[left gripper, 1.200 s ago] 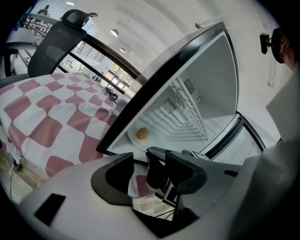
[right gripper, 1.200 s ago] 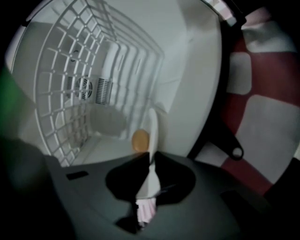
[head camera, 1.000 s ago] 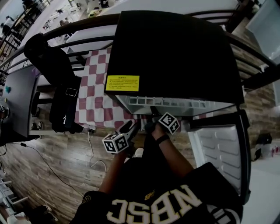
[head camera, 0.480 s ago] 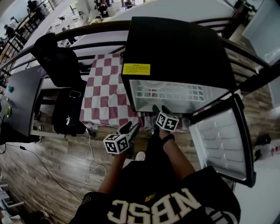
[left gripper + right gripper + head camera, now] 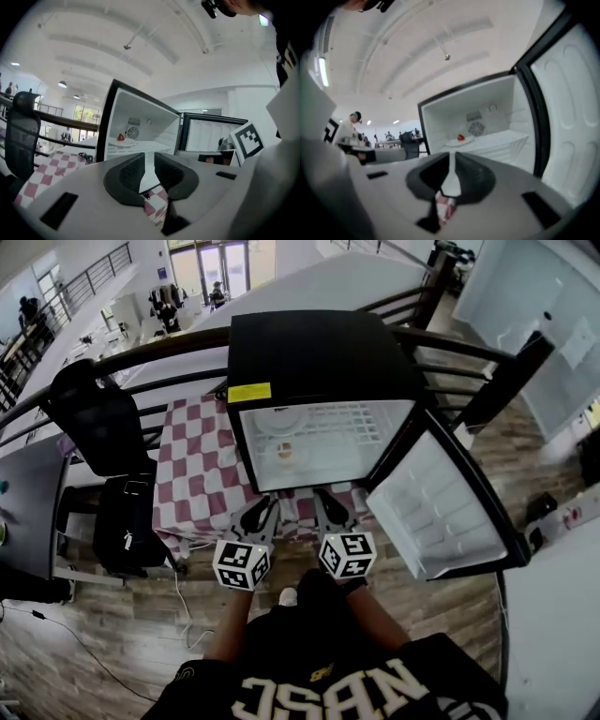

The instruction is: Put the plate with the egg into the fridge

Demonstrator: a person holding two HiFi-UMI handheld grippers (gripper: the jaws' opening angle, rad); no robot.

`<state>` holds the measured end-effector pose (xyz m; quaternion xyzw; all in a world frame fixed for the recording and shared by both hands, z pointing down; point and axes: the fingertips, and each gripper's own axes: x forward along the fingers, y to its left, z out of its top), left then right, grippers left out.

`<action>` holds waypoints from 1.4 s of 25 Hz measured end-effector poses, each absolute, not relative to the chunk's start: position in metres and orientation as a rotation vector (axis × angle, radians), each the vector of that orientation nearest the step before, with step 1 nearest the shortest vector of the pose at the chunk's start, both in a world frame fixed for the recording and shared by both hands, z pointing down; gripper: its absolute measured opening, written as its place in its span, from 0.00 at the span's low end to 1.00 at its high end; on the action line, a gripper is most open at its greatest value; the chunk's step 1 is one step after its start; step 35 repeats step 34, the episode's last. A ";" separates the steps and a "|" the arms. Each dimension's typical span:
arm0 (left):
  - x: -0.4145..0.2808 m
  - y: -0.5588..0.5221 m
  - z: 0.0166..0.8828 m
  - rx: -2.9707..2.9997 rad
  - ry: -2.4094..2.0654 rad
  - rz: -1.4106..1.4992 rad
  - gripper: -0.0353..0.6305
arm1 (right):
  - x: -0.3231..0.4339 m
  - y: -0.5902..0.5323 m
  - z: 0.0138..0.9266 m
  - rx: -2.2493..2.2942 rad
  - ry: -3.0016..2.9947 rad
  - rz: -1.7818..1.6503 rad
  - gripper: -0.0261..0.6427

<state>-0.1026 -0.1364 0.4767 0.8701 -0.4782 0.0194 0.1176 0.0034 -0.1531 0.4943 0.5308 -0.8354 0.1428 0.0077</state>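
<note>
The left gripper [image 5: 261, 517] and right gripper [image 5: 330, 514] hang by the open fridge [image 5: 319, 352]. Both claws have just been closing. Each shows a small gap, with nothing inside. At 12 o'clock, the plate [image 5: 284, 457] with the egg [image 5: 285, 451] sits inside the fridge. The plate looks light, hard and breakable. Hold its rim and keep it flat, or the egg may roll.

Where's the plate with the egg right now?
In the head view the plate sits inside the open fridge, towards its left wall, with the egg on it; the door stands open at right.
</note>
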 end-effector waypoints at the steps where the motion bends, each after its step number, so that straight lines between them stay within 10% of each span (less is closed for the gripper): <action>1: -0.097 -0.132 0.464 2.578 -1.415 0.050 0.15 | 0.004 -0.145 0.477 1.673 -2.636 0.402 0.11; 35: 0.032 -0.020 0.419 2.600 -1.555 0.076 0.09 | 0.126 -0.024 0.405 1.673 -2.646 0.210 0.07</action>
